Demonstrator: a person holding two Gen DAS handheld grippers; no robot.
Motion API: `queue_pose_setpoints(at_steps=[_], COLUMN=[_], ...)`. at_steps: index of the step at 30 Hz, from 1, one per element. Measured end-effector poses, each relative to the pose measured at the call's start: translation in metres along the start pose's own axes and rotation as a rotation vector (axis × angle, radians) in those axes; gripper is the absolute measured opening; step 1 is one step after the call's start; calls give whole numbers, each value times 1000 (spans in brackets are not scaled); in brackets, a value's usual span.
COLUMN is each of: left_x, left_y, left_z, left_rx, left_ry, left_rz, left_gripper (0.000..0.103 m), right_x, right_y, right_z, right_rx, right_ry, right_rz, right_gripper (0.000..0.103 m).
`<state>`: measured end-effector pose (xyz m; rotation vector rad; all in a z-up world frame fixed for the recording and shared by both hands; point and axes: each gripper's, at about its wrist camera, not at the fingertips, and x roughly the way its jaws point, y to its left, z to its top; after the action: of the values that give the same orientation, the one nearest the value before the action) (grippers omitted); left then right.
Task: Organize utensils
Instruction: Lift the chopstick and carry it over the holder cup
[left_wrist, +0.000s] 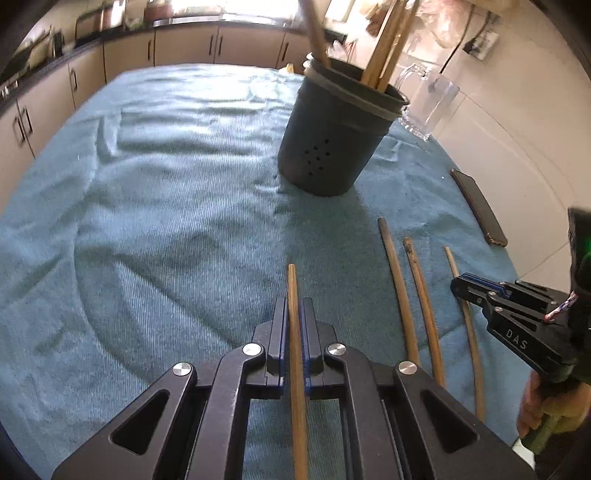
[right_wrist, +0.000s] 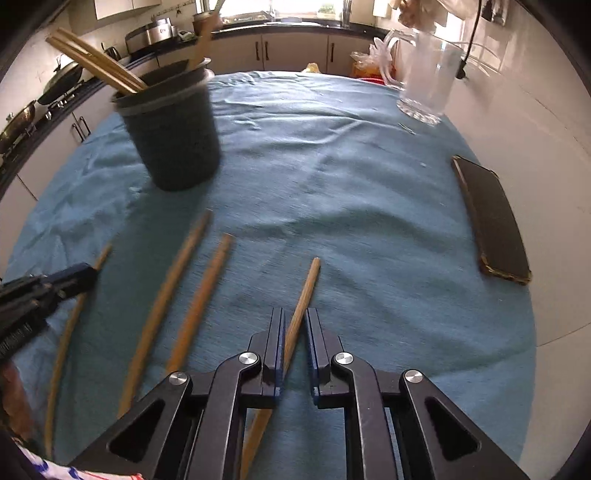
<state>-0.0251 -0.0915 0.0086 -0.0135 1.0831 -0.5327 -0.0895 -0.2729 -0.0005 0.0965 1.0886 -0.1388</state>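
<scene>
Several long wooden sticks already stood in the dark round plastic holder (left_wrist: 334, 136), well ahead of both grippers, so the task was partly done. The left gripper (left_wrist: 294, 317) was clenched on one thin wooden stick (left_wrist: 293, 291). The right gripper (right_wrist: 294, 325) had closed around another wooden stick (right_wrist: 304, 291) on the blue cloth (right_wrist: 351, 192). Two loose sticks (right_wrist: 192, 295) lay between the grippers

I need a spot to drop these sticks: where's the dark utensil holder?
The dark utensil holder stands upright on the blue cloth, just left of the glass mug, beyond the loose sticks.
</scene>
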Motion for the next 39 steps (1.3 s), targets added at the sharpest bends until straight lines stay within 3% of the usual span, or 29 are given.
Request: queue_pose_setpoints(at_steps=[8, 12, 16, 21, 31, 39], left_x=[8, 13, 12, 4, -83, -148], left_y=[3, -3, -8, -6, -18, -53], left_z=[19, 25, 21, 16, 6, -22], left_rx=[-49, -36, -12, -41, -18, 101], left_ry=[119, 101, 60, 22, -185, -363], left_rz=[-11, 24, 47, 58, 47, 62], left_gripper=[6, 6, 5, 5, 5, 5], right_x=[14, 21, 17, 4, -87, -160], right_y=[0, 5, 9, -4, -19, -13], right_z=[27, 38, 28, 17, 0, -23], right_rx=[-28, -33, -39, 43, 98, 102], right_ry=[53, 67, 19, -62, -317, -489], right_rz=[-21, -22, -34, 60, 114, 144], right_gripper=[11, 11, 7, 6, 6, 6])
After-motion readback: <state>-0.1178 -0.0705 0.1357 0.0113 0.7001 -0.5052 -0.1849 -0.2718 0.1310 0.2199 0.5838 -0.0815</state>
